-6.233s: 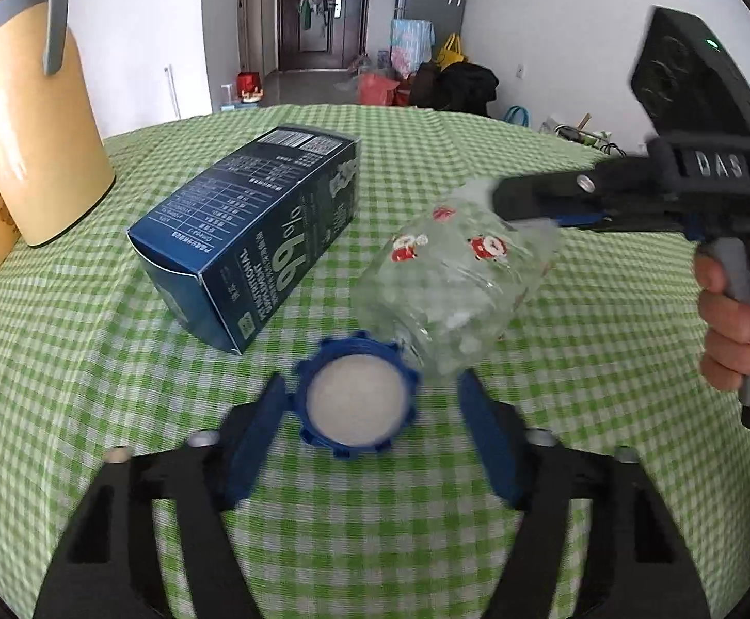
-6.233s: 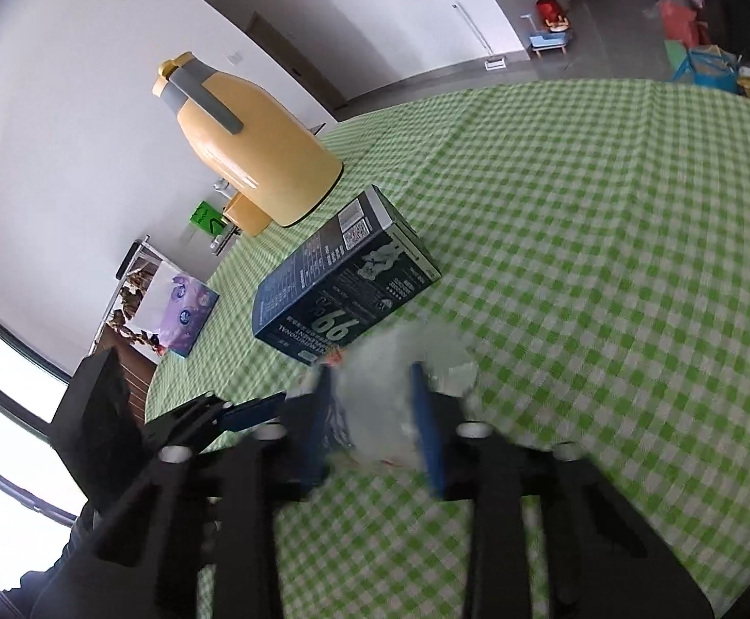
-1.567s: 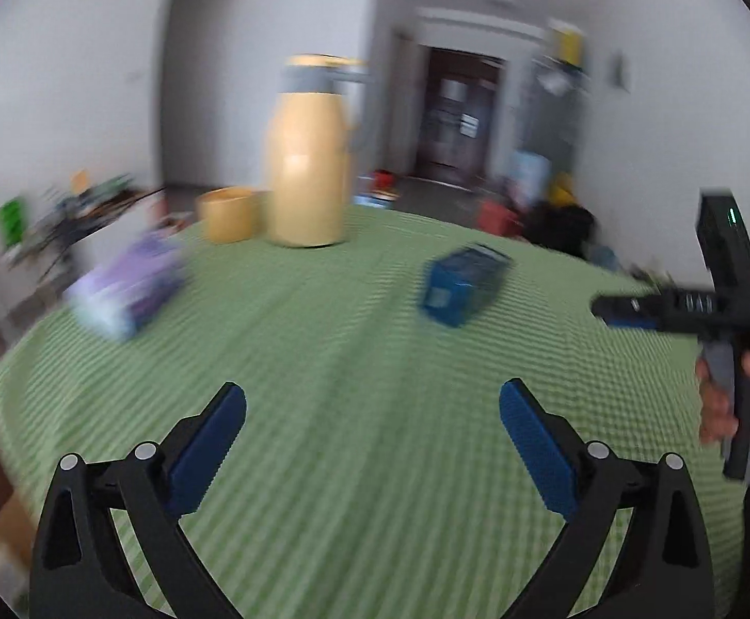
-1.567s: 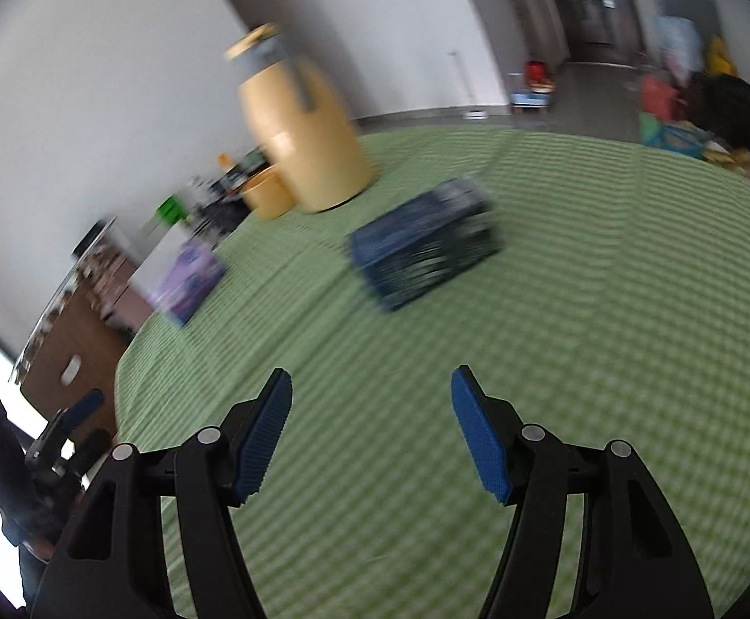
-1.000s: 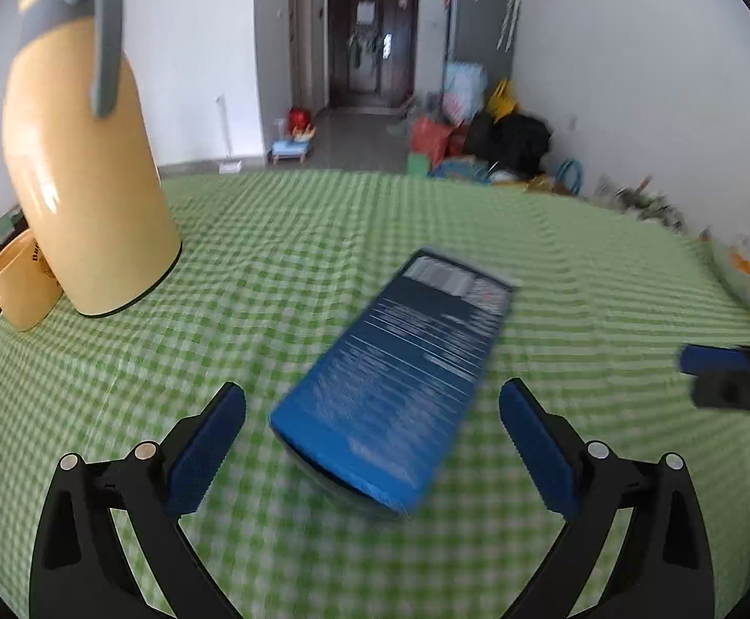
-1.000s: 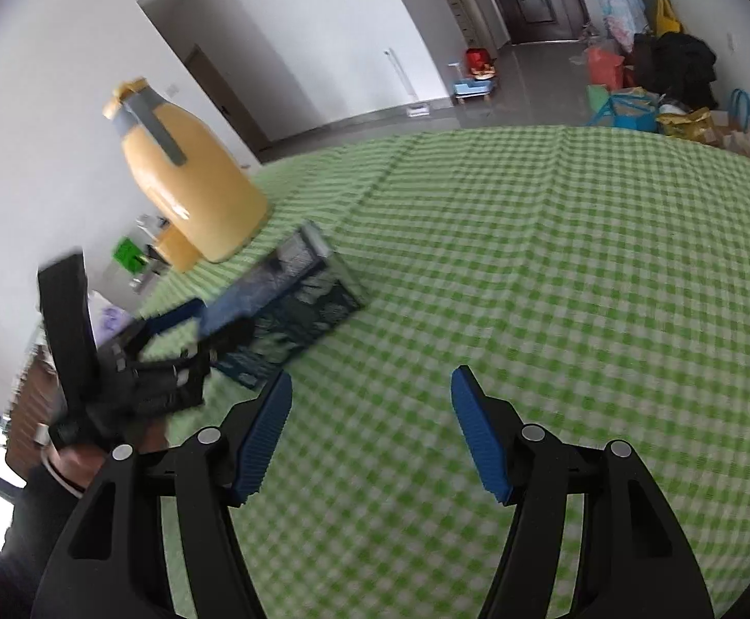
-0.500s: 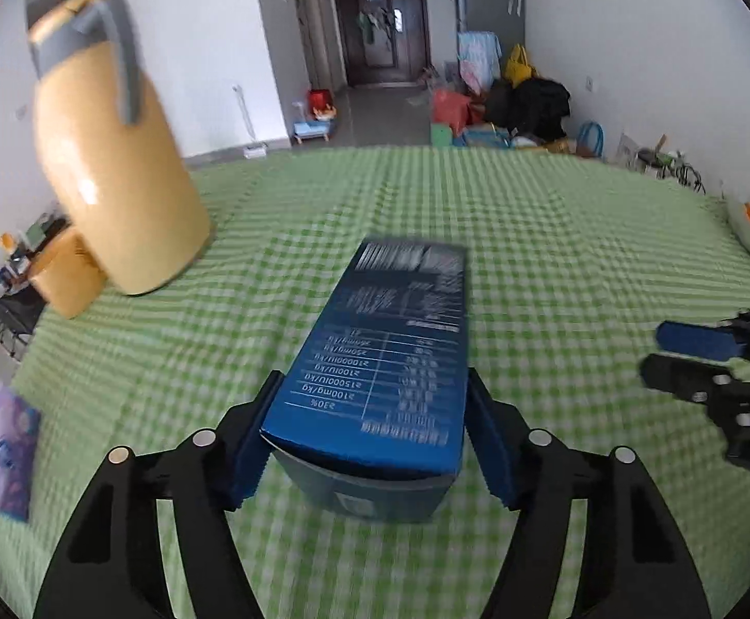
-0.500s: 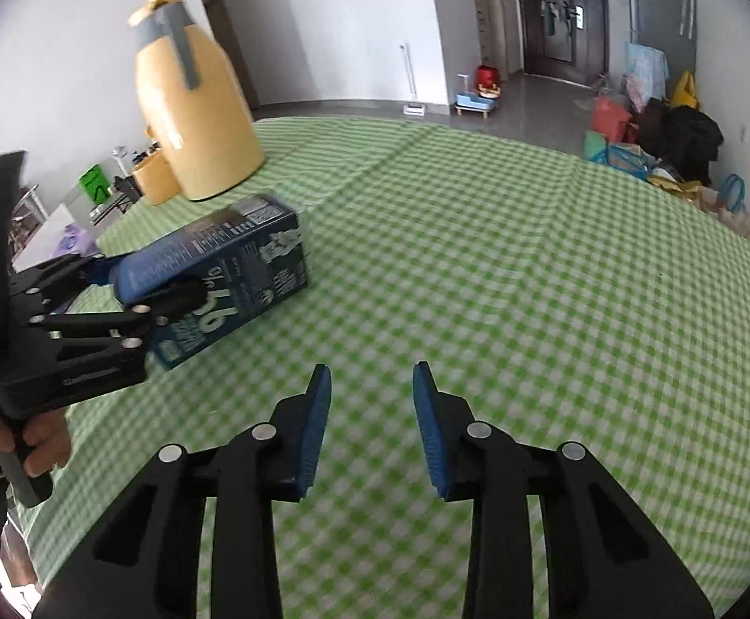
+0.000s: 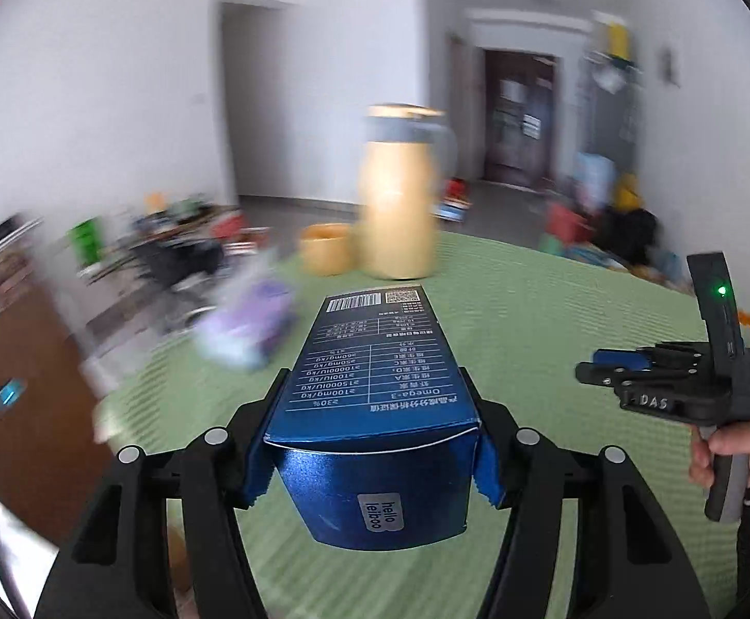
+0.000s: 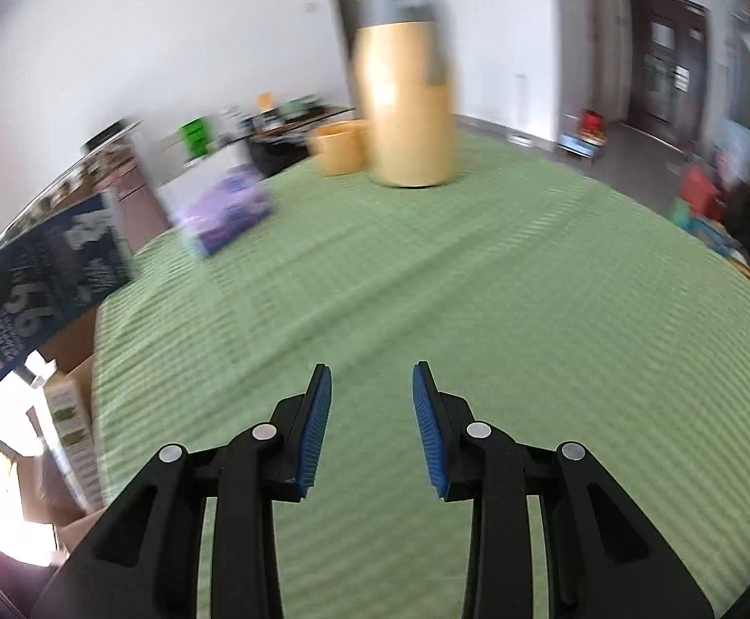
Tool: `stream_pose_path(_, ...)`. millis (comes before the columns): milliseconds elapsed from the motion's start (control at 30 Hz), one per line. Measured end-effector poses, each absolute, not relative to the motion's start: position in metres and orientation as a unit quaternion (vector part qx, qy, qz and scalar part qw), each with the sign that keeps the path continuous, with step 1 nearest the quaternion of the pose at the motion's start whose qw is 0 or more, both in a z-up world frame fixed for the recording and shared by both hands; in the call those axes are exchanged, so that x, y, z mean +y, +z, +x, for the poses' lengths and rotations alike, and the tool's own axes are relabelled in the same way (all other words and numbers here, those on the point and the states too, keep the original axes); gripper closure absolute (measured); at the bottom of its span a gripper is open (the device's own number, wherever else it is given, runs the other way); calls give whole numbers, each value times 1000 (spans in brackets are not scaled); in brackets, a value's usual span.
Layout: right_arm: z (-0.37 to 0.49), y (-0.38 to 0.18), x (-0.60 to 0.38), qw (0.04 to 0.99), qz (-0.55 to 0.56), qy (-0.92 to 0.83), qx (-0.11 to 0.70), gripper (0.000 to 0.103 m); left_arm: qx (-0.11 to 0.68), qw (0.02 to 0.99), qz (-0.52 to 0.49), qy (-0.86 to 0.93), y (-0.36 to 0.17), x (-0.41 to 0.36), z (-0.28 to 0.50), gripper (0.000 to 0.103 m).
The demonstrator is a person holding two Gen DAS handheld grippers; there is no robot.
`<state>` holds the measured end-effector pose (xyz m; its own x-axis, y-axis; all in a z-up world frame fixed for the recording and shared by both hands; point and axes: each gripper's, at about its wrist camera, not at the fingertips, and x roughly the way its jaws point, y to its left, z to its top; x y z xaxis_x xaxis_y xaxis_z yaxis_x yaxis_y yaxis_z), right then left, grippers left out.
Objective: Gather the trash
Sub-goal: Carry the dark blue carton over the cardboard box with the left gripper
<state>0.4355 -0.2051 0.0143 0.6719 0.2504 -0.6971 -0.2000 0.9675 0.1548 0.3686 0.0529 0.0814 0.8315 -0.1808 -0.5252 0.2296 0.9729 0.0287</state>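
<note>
Between the left tool's [image 9: 372, 443] pads (clamped) sits the blue carton [image 9: 375, 402].

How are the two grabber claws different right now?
The left gripper is clamped on the blue box, holding it up off the table; the right gripper holds nothing. The left gripper's pads press the box's sides; the right gripper's pads have an empty gap between them. Both have black arms and blue pads.

Blue box [image 9: 375, 412] reads "Omega-3", "hello leiboo"; right gripper [image 9: 607, 369] "DAS".
</note>
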Motion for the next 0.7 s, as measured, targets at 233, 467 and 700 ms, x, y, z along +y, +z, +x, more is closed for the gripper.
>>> stream_pose_path(233, 432, 12, -60, 887, -11, 241, 394, 70, 276, 960, -26, 37, 72, 199, 279, 45)
stream_pose_path(467, 412, -9, 71, 842, -61, 340, 415, 70, 327, 929, -82, 150, 26, 311, 215, 45)
stream_pose_path(700, 403, -53, 148, 791, -96, 386, 465, 70, 387, 899, -138, 151, -28, 345, 221, 45)
